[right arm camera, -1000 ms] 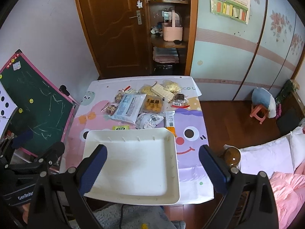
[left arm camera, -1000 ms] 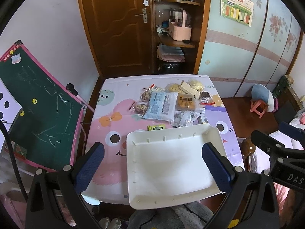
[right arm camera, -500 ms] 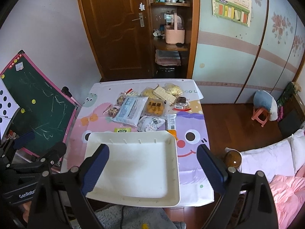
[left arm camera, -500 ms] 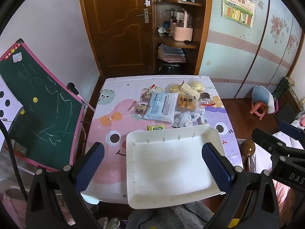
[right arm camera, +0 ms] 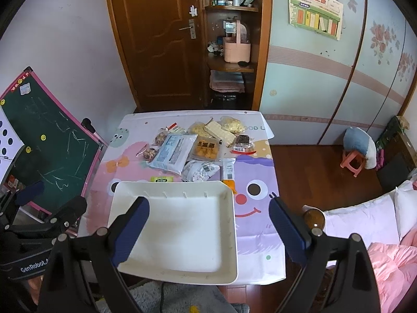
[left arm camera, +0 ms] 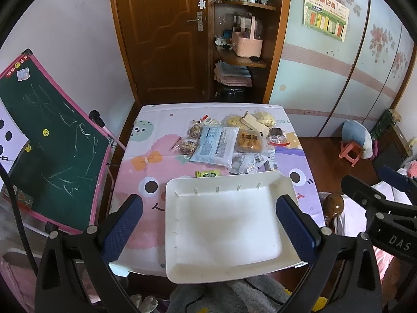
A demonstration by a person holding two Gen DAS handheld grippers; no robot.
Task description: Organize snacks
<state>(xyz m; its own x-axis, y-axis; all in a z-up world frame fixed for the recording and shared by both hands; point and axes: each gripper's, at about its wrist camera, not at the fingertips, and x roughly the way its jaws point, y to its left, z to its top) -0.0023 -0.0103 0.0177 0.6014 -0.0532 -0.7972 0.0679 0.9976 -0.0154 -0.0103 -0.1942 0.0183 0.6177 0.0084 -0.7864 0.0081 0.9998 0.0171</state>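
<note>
An empty white tray sits at the near edge of a small table with a cartoon cloth. Several snack packets lie in a pile behind it: a large light-blue pouch, a pack of orange cakes, a small green packet, nut bags and yellow crisps. My left gripper and right gripper are both open and empty, held high above the tray.
A green chalkboard with a pink frame leans left of the table. A wooden door and shelf unit stand behind. A pink stool and bedding are to the right.
Both views have shifted slightly; the right gripper has drawn back and up a little. Nothing on the table has moved and both grippers stay open.
</note>
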